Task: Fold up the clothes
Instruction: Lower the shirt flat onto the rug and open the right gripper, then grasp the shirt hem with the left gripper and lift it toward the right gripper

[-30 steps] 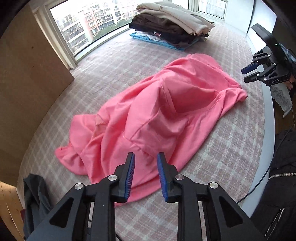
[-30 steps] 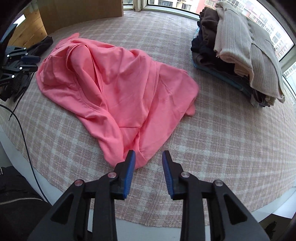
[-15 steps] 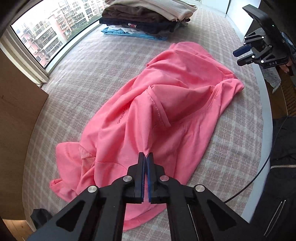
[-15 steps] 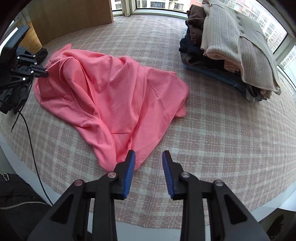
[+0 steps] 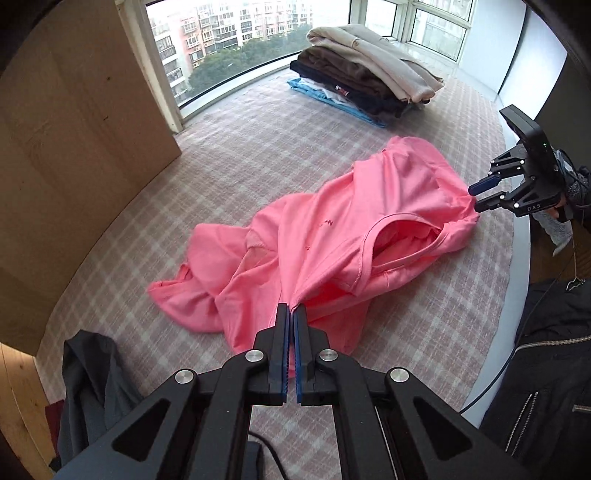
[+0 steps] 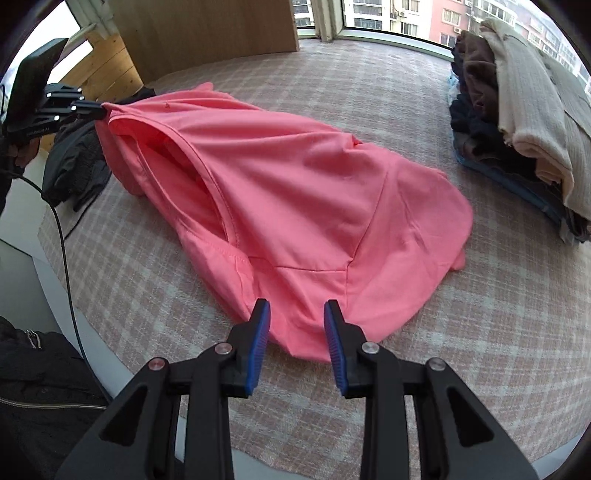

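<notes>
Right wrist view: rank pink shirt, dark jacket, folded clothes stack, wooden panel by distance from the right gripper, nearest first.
1. Pink shirt: its hem lies right at the open right gripper, centre.
2. Stack of folded clothes: far right.
3. Crumpled dark jacket: far left; too close to the stack to call firmly.
4. Wooden panel: farthest, at the back.
</notes>
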A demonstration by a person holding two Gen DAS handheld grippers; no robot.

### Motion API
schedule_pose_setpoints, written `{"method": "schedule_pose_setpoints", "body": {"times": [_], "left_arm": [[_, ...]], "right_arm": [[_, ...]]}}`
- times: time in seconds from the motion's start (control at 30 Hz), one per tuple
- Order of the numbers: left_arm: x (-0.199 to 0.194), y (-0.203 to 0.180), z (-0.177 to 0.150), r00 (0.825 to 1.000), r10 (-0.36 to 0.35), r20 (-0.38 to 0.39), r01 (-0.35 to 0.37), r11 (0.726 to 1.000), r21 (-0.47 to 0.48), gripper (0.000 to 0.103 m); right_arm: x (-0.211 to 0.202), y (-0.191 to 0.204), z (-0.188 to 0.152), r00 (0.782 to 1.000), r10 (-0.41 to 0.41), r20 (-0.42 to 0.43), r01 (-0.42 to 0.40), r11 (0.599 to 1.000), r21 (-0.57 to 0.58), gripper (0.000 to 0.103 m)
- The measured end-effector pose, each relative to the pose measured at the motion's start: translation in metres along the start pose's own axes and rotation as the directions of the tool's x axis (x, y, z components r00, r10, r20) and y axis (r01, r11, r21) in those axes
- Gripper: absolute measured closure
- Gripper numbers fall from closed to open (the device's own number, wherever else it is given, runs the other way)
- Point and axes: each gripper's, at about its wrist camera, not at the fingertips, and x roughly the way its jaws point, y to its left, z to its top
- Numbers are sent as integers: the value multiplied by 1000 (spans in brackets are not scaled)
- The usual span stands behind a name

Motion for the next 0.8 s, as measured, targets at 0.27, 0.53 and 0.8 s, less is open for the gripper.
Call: {"method": "schedule_pose_setpoints", "body": {"times": [0.27,0.53,0.8], "left_arm": [[13,-13,-21,999,-17,-38,18,1000,7,101],[13,-9,-19,999,-14,-33,14,1000,-6,100],[17,-13,-15,999,-25,-33,25,999,20,100]], "right_arm": [[18,22,11,999,47,-22,-48,997,-60,73],[15,36,-9,972,206,-115,-211,977,-40,73],[30,42,11,993,88,-73,-97,985,-139,73]]}}
